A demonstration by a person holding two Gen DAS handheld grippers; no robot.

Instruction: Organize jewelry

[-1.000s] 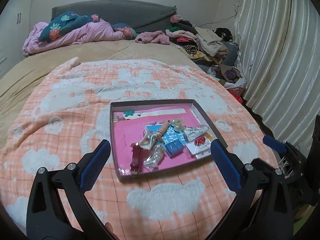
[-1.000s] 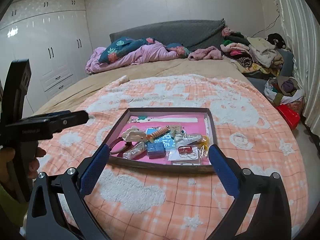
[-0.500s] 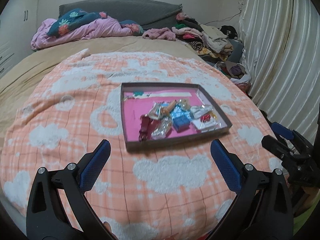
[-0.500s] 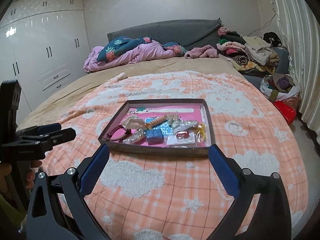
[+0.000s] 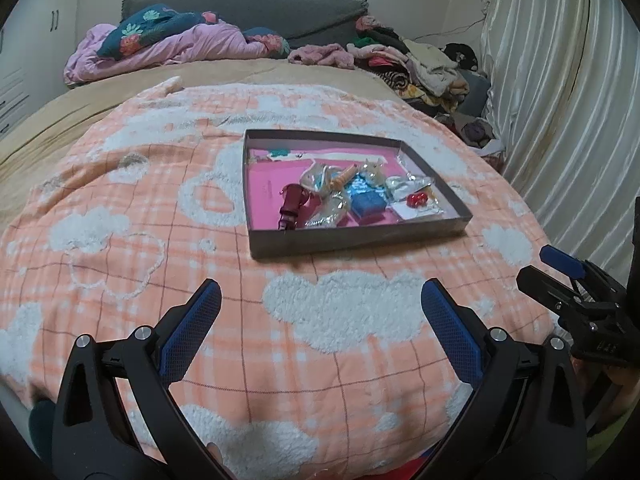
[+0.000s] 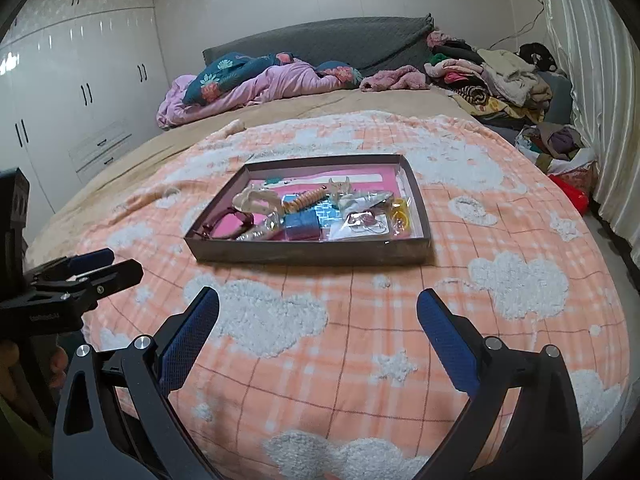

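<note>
Both tools, the left tool and right tool, hover spread apart and empty short of the tray on the bed's blanket, whose small, light, slippery bagged jewelry probably wants pinching at a bag edge.

**A bed and what lies on it**

A wide bed under a tan sheet carries a fleecy peach-checked blanket with white clouds. On the blanket sits a shallow grey cardboard tray with a pink floor. A crumpled lilac-and-teal floral quilt lies by the grey headboard, beside piled clothes.
</note>
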